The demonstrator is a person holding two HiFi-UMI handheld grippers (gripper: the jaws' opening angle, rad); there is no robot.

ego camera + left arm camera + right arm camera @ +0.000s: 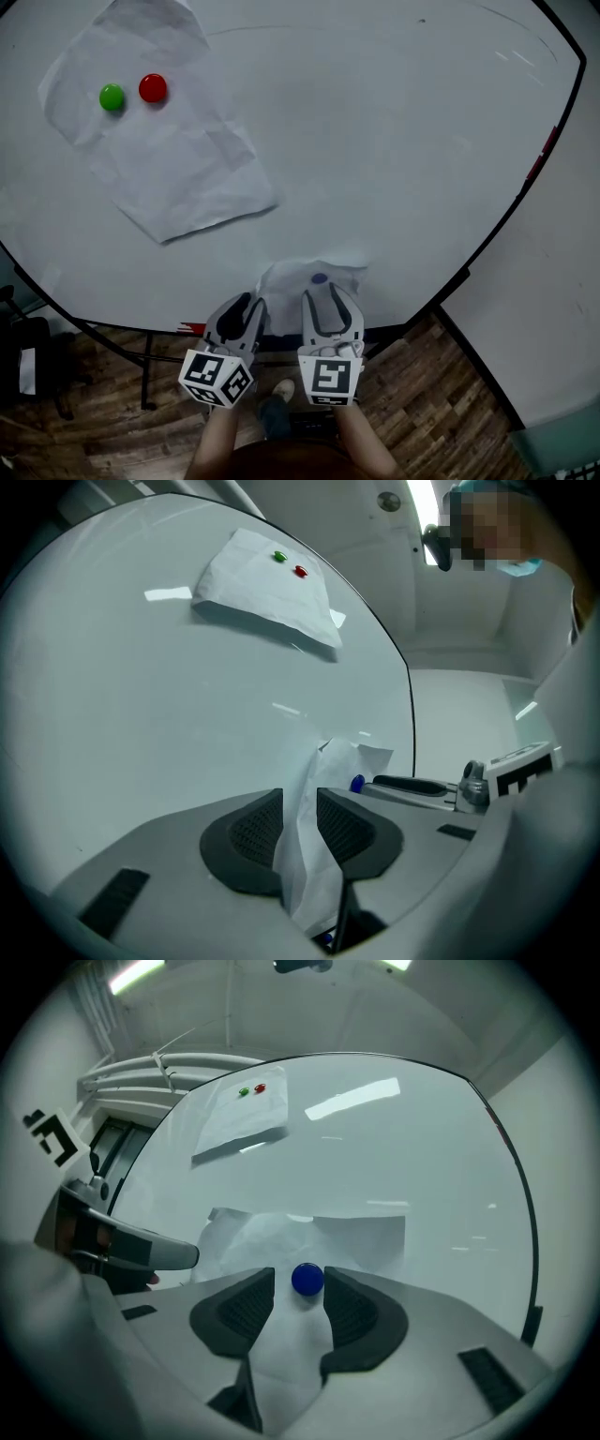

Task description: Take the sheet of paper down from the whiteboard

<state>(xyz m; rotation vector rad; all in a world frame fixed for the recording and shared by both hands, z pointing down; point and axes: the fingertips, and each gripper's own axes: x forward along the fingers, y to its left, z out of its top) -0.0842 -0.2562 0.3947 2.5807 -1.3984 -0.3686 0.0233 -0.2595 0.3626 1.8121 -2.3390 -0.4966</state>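
Counting two sheets on one whiteboard (394, 141): crumpled sheet (291, 279), bottom edge, pinched by left gripper (300, 803); right gripper (300, 1283) open around blue magnet (307, 1279); second sheet (178, 159), top-left corner, bearing green magnet (112, 97), red magnet (153, 88).

No legible txt, nos. or brands anywhere. Only sq. b/w code patterns on left cube (217, 378) and right cube (330, 377), just behind the jaws; no letters. Sheet of paper (309, 277) betw. jaws: no print seen.
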